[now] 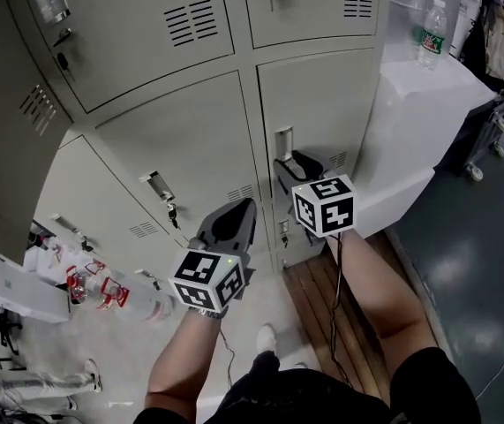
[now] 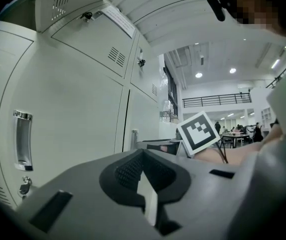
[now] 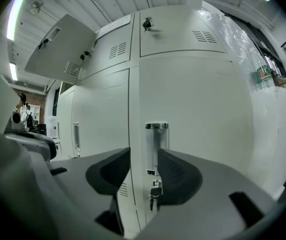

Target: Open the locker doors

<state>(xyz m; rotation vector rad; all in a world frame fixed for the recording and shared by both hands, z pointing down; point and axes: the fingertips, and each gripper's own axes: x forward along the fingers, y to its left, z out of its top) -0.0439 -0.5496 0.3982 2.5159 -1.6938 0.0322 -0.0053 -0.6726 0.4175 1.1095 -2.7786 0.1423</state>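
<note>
While the lower locker door (image 3: 198,99) is shut, its chrome handle (image 3: 156,134) is seen just ahead of the right gripper (image 3: 144,160), whose jaws stand apart and empty. The handle should be straddled squarely, clear of the key (image 3: 155,188) below. The left gripper (image 2: 141,170) is held with jaws closed on nothing. An upper door (image 3: 57,49) is noted open at left, and a bottle (image 1: 431,34) on the table (image 1: 410,104).

Open-plan workplace hall, bank of grey metal lockers (image 1: 181,140), mezzanine railing (image 2: 215,100), ceiling lights (image 2: 199,75), distant desks (image 2: 240,138)
</note>
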